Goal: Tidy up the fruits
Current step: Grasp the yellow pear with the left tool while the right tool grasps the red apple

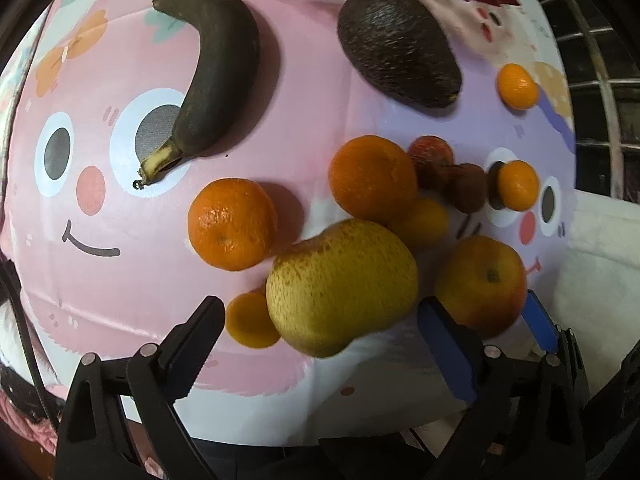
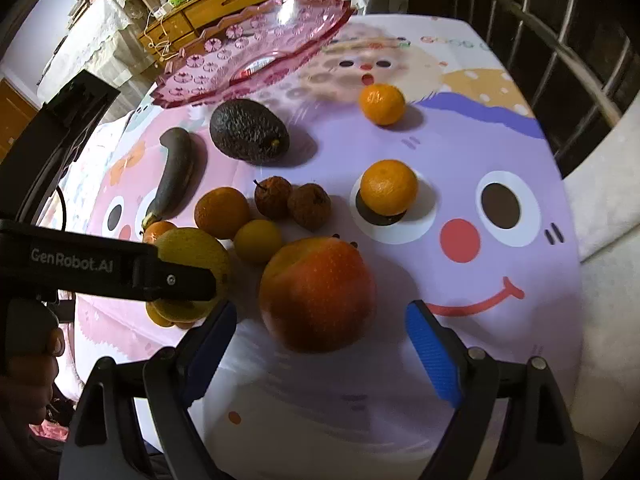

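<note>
My left gripper (image 1: 320, 328) points down with its jaws wide around a big yellow fruit (image 1: 342, 284); the pads stand clear of it, and a small orange fruit (image 1: 250, 320) lies by the left finger. My right gripper (image 2: 320, 336) is open around a red-orange fruit (image 2: 318, 292), with gaps on both sides. A blackened banana (image 2: 176, 176), an avocado (image 2: 248, 132), an orange (image 2: 222, 212), a small yellow fruit (image 2: 258, 240), two shrivelled brown fruits (image 2: 274, 196) and two mandarins (image 2: 388, 188) (image 2: 382, 104) lie scattered on the cartoon tablecloth (image 2: 500, 320). The left gripper's arm (image 2: 120, 272) hides part of the yellow fruit.
A pink plastic fruit plate (image 2: 256, 52) stands at the table's far edge behind the avocado. A metal railing (image 2: 560, 40) runs along the right side. Wooden furniture (image 2: 224, 4) is beyond the table. A hand (image 2: 36, 364) shows at the lower left.
</note>
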`<state>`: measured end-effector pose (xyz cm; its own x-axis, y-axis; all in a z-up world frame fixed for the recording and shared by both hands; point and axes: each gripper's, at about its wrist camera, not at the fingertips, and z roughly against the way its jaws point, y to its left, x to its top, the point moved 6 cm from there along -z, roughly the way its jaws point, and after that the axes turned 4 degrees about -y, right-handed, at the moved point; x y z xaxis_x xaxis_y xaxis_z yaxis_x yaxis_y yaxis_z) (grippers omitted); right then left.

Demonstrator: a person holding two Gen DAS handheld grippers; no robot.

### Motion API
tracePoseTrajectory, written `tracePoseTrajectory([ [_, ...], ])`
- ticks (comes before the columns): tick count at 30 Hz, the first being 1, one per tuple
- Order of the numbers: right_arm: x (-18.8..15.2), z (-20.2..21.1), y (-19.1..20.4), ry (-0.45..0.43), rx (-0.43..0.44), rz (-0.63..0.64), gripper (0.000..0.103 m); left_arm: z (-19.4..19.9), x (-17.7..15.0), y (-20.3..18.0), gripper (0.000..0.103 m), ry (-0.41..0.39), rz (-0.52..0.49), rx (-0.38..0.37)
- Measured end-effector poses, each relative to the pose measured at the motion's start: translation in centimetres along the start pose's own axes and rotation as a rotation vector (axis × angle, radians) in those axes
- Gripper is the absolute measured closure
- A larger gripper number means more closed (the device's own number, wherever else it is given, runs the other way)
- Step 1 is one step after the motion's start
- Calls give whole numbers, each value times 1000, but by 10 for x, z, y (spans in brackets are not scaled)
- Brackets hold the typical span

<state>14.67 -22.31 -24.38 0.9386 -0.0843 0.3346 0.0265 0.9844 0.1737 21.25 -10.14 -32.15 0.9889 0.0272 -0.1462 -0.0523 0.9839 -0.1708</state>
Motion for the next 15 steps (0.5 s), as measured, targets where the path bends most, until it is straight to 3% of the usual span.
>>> tracePoseTrajectory([
  [5,0,-12,-5,21,18,-6,16,-10,3,-3,11,18,14,19],
  [10,-1,-20,-7,28,56,-16,23,-13,10,-8,15,5,27,38],
  [15,2,-22,-6,7,81,-8,29,-13,14,-15,29,-7,39,19],
])
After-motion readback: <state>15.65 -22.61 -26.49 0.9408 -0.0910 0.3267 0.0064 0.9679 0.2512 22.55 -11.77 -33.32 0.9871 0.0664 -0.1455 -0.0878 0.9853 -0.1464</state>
